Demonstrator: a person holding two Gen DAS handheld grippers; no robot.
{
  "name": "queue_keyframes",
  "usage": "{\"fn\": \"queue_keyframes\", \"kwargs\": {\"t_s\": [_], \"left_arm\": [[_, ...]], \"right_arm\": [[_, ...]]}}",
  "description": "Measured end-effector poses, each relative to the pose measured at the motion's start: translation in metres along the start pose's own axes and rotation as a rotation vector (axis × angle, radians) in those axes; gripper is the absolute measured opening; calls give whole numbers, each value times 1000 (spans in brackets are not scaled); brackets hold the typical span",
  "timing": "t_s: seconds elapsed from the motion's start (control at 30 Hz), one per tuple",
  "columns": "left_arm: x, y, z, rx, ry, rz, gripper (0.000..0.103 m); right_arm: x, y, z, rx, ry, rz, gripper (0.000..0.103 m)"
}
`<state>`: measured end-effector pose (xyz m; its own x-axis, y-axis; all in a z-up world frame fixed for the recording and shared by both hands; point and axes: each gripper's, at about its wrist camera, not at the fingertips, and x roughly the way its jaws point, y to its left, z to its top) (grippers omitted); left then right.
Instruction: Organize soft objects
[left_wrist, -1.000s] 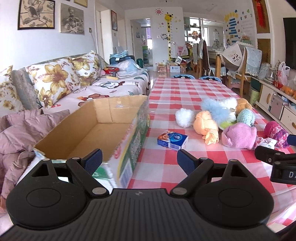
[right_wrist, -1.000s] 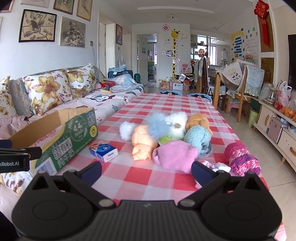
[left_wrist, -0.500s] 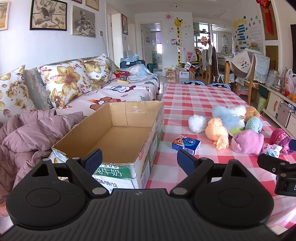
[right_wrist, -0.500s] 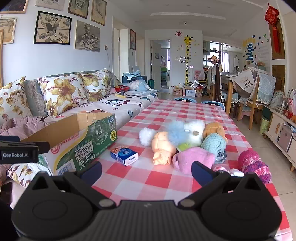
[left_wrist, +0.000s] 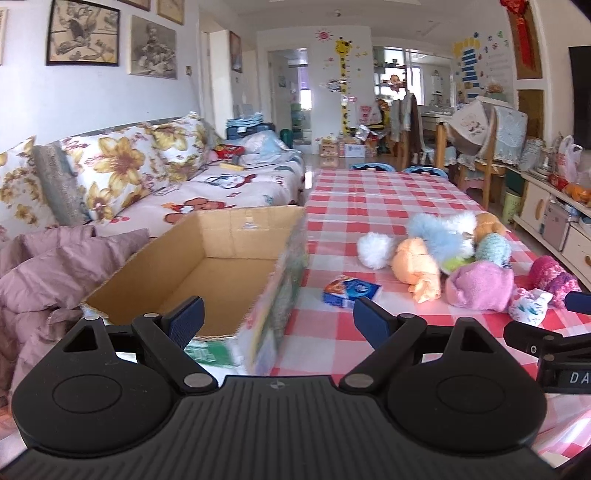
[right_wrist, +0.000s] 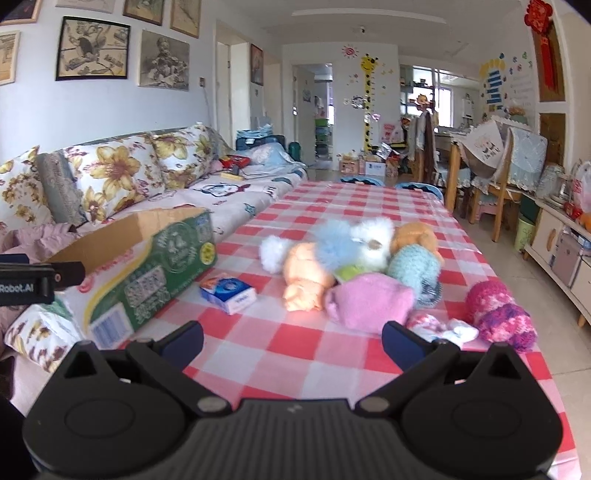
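A pile of soft things lies on the red checked table (right_wrist: 295, 354): a pink hat (right_wrist: 369, 301), a peach toy (right_wrist: 306, 273), a light blue fluffy toy (right_wrist: 336, 243), a white pompom (right_wrist: 273, 251), a teal knit ball (right_wrist: 413, 264) and a magenta knit roll (right_wrist: 498, 314). The pink hat also shows in the left wrist view (left_wrist: 480, 284). An open empty cardboard box (left_wrist: 221, 273) stands at the table's left edge. My left gripper (left_wrist: 277, 321) is open and empty before the box. My right gripper (right_wrist: 291, 341) is open and empty, short of the pile.
A small blue tissue pack (right_wrist: 229, 293) lies between box and pile. A small white patterned cloth (right_wrist: 439, 326) lies by the magenta roll. A sofa (left_wrist: 147, 192) with floral cushions runs along the left. Chairs and a low cabinet (right_wrist: 557, 251) stand to the right.
Both grippers have drawn back and risen slightly over the second, then the left one edged forward toward the box. Both stay open. Nothing on the table has moved.
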<state>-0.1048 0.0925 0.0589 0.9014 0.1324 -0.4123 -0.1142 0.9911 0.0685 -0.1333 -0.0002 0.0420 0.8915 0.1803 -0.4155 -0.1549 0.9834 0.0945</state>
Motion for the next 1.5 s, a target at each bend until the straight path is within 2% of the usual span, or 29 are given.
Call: {"fn": "queue_keyframes", "kwargs": {"t_s": [0.23, 0.5, 0.67, 0.83, 0.97, 1.1, 1.3, 1.43, 1.5], "left_arm": [[13, -29, -3, 46, -1, -119, 103], [27, -84, -14, 143, 2, -294, 103], [31, -126, -26, 210, 28, -410, 103], [41, -172, -36, 277, 35, -494, 103], [53, -203, -46, 312, 46, -533, 103], [69, -223, -46, 300, 64, -520, 103], [86, -250, -42, 269, 79, -520, 103], [97, -254, -39, 257, 102, -513, 102], [101, -254, -39, 251, 117, -512, 95]], "right_arm": [[-3, -58, 5, 115, -18, -116, 102], [10, -139, 18, 278, -13, -280, 102], [37, -174, 20, 369, 41, -305, 102], [63, -202, 19, 383, 87, -319, 102], [86, -222, 18, 381, 118, -304, 102], [106, -235, 16, 390, 155, -229, 102], [124, -239, 8, 322, 204, -237, 102], [128, -247, 3, 348, 209, -217, 92], [129, -248, 1, 360, 206, -195, 85]]}}
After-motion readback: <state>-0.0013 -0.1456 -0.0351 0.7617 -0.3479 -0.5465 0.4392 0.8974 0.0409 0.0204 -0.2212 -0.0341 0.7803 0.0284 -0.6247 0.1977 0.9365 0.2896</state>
